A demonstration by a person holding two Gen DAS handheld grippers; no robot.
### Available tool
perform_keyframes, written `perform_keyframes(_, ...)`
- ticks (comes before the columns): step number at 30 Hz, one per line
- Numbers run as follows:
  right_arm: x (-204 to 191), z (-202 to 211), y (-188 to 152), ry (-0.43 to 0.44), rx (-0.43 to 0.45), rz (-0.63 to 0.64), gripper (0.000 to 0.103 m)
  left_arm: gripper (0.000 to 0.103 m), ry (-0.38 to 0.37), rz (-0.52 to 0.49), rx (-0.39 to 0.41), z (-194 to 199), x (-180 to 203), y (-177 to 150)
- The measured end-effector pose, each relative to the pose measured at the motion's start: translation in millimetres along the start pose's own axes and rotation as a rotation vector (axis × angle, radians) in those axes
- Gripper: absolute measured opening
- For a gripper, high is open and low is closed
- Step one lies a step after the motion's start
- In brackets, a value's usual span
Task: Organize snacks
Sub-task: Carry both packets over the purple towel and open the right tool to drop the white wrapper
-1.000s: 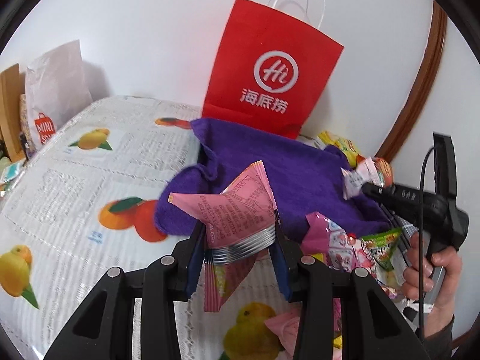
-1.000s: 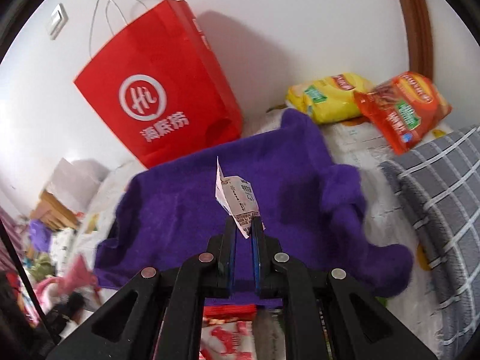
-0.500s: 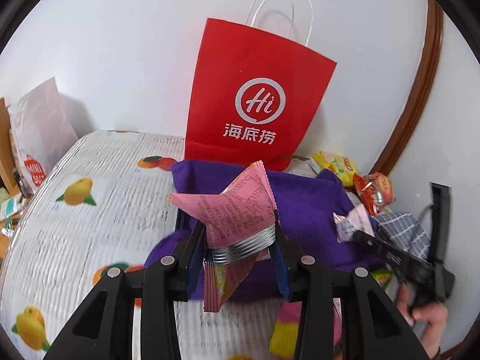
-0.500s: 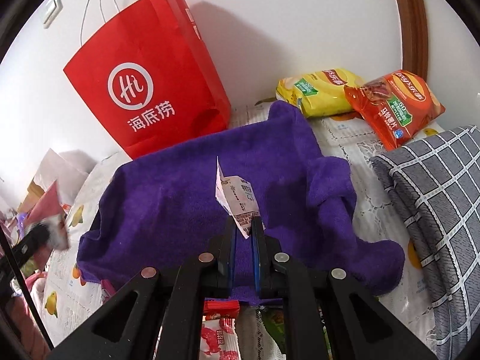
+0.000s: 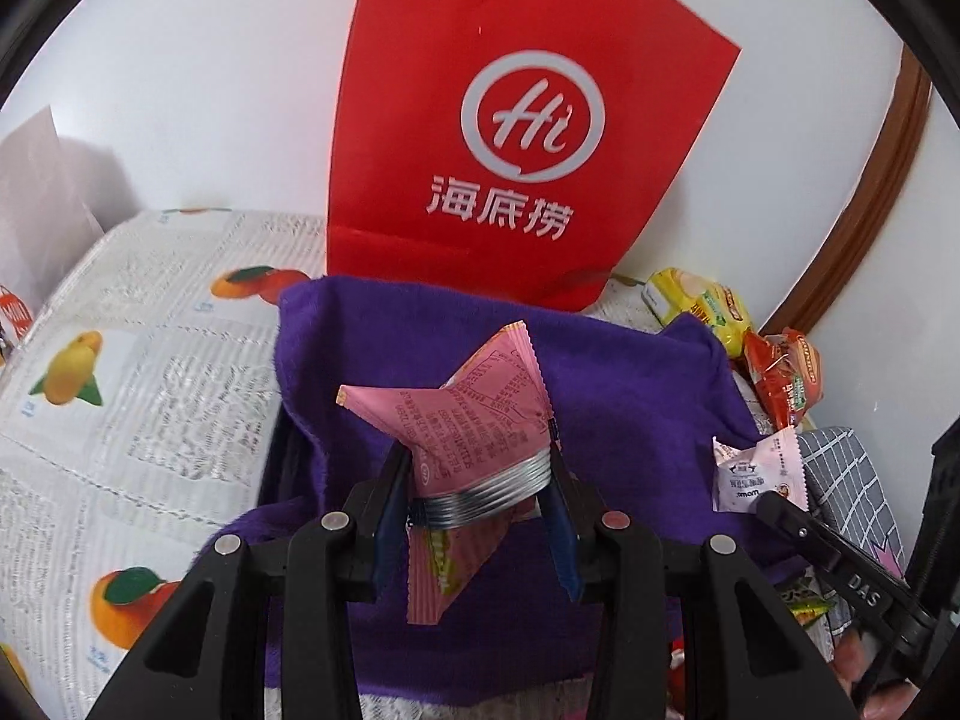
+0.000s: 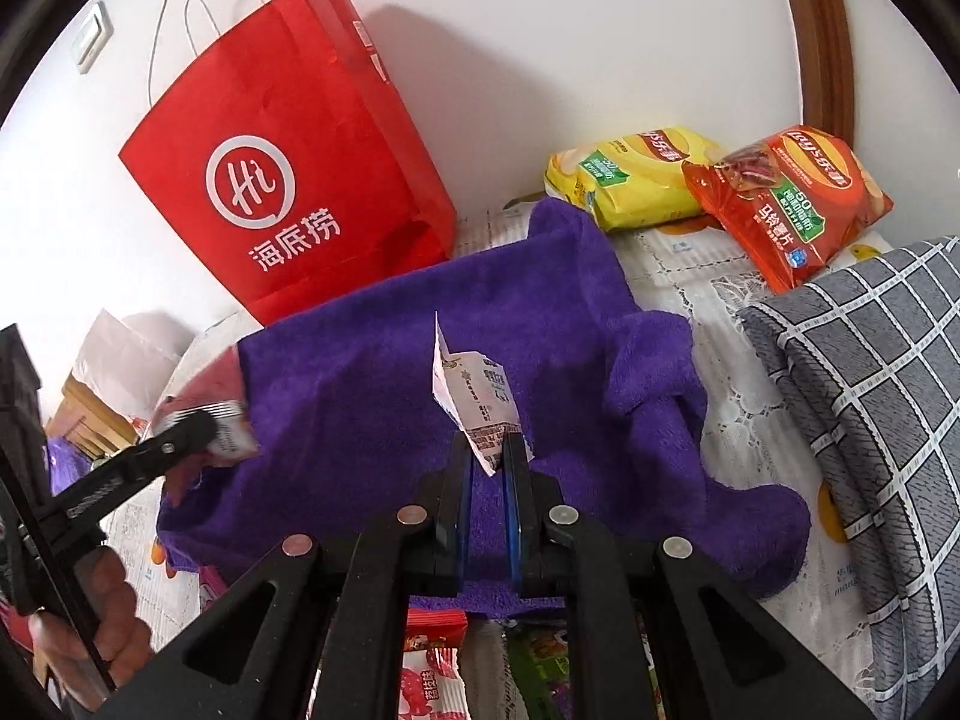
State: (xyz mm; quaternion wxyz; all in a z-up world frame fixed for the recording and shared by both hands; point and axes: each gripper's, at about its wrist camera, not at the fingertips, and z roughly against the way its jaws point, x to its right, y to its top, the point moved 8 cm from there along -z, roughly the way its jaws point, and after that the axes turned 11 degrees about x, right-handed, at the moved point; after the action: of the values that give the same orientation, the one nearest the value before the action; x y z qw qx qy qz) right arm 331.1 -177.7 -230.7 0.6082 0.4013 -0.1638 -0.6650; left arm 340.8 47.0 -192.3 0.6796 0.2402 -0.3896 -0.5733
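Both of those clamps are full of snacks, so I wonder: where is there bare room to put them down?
The middle of the purple towel is bare, between the red paper bag and the two grippers. The fruit-print cloth to its left is also open. It is crowded by the yellow chip bag and orange chip bag, the checked pillow, and the loose packets below the grippers.

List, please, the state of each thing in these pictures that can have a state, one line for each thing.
left gripper: jaws shut on the pink snack packet
pink snack packet: held, crumpled
right gripper: jaws shut on the white snack packet
white snack packet: held, upright
red paper bag: standing, leaning on the wall
purple towel: spread out, rumpled at its edges
yellow chip bag: lying, sealed
orange chip bag: lying, sealed
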Motion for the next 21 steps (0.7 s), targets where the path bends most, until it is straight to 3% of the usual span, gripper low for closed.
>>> perform_keyframes(21, -8.5, -11.2, -7.6, 0.039, -0.032, 0.023, 0.013, 0.039, -0.022, 0.049, -0.072, -18.1, -11.1, -12.1)
